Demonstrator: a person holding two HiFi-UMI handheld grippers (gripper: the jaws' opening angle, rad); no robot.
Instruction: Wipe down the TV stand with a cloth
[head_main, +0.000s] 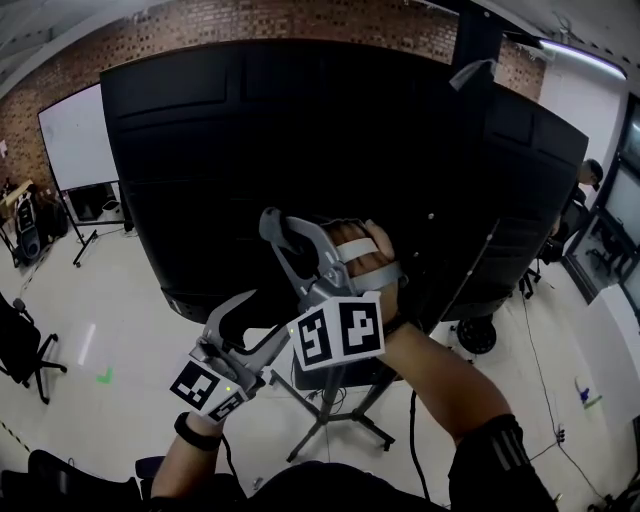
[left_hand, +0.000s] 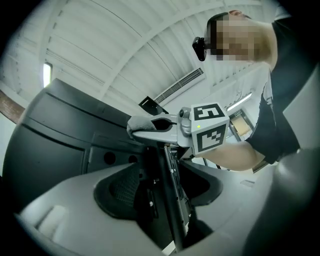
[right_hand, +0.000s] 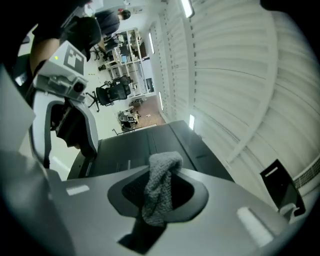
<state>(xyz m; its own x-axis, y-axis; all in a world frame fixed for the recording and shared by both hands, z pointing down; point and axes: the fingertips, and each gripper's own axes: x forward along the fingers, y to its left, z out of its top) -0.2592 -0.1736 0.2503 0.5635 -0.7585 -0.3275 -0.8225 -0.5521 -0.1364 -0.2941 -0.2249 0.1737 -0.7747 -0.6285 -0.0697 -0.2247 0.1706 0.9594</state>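
Observation:
The black back of a large TV fills the head view, on a wheeled black stand. My right gripper is raised against the TV's lower back and is shut on a grey knitted cloth, which hangs between its jaws. From the left gripper view the cloth shows at the right gripper's tip. My left gripper sits lower and to the left, pointing up. Its jaws stand apart with the stand's black column showing between them; I cannot tell if they touch it.
A whiteboard on a rolling frame stands at the left by the brick wall. A black office chair is at the far left. A person is at the right behind the TV. A cable hangs by the stand's legs.

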